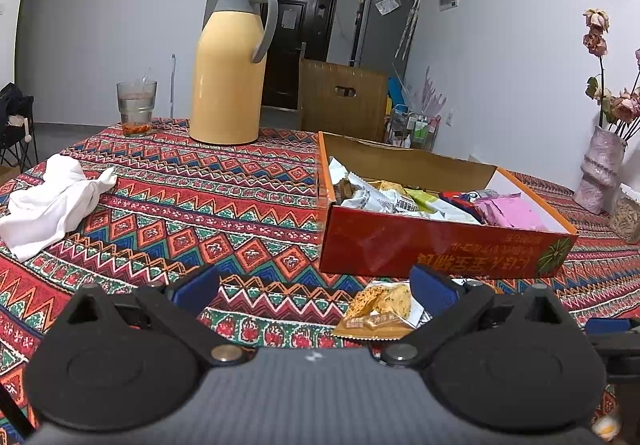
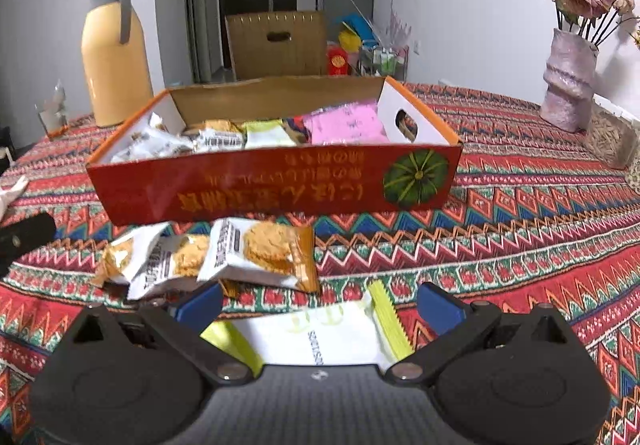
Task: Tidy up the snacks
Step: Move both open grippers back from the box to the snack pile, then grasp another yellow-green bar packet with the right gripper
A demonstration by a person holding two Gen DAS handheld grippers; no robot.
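At the bottom of the right wrist view the right gripper [image 2: 320,305] stands with its jaws spread wide and nothing gripped — a white-and-lime snack packet [image 2: 320,333] lies flat on the patterned tablecloth [image 2: 520,245] in the gap between the blue fingers, so it looks to be the piece in hand. Just above it, left of centre, two biscuit packets [image 2: 224,257] lie overlapping, just beside the near wall of the red cardboard box [image 2: 272,193], which fills the middle of the frame and already holds several wrapped snacks. In the left wrist view the left gripper [image 1: 316,291] is likewise wide open and empty, low in the frame, with an orange-edged biscuit packet [image 1: 380,309] close against its right-hand finger and the box at centre right. The step appears to be gathering the loose packets into the box; the next move probably calls for the right jaws to close on the thin flat packet, lift it clear of the box wall, and release inside. A yellow thermos [image 1: 228,73] stands farther back, upper left.
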